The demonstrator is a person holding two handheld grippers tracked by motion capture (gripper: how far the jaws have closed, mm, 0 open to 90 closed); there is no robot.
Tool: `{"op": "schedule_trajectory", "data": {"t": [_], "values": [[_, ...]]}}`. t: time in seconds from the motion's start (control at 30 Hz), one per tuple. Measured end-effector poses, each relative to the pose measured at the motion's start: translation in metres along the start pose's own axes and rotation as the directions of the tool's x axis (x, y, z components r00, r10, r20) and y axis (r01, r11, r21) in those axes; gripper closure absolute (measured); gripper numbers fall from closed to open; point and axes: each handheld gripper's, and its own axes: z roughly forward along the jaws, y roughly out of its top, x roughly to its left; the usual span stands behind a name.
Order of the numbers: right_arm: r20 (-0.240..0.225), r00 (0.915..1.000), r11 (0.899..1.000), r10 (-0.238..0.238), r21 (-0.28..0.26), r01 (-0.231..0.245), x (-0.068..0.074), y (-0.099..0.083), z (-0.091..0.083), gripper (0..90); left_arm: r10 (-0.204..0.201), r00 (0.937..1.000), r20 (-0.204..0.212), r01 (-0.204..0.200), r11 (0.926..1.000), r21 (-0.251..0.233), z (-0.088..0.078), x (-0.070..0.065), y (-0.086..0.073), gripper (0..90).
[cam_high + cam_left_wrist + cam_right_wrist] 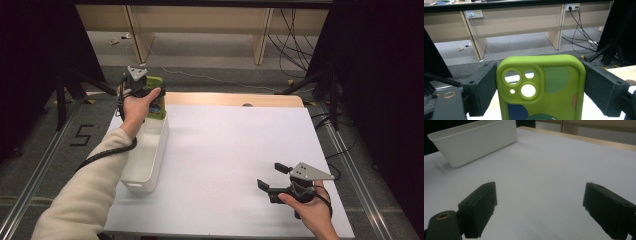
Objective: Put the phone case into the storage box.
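At the far left corner of the desk (235, 150), seen from the high view, the left gripper (150, 90) is held up in the person's left hand (135, 106), w/ a green phone case (156, 97) clamped betw. its jaws; the case sits just above the far end of a long white bin (145, 155) that runs along the desk's left edge. Near the front right corner, the right gripper (272, 179) rests low over the white surface in the right hand (310, 207), jaws spread wide, nothing betw. them, well apart from bin and case. Left gripper view: the phone case (541, 87) stands upright, back side w/ camera cut-outs facing the lens, both black jaws pressed against its left and right edges, so it fills the gap fully; floor, wooden desk legs and cables lie beyond. Right gripper view: right gripper (539, 205) w/ jaws far apart over bare white desk (544, 170), no contact w/ anything; the bin (476, 142) lies farther off at upper left, near the desk's wooden far edge.
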Motion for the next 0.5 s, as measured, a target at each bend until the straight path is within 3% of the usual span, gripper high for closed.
{"op": "schedule_trajectory", "data": {"t": [0.5], "values": [[-0.001,1.0,1.0,0.001,0.002,-0.001,0.0001,-0.0001,-0.0001,13.0,0.002,1.0,-0.002,-0.002,1.0,0.002,0.0017,-0.0002,-0.0007,16.0]]}}
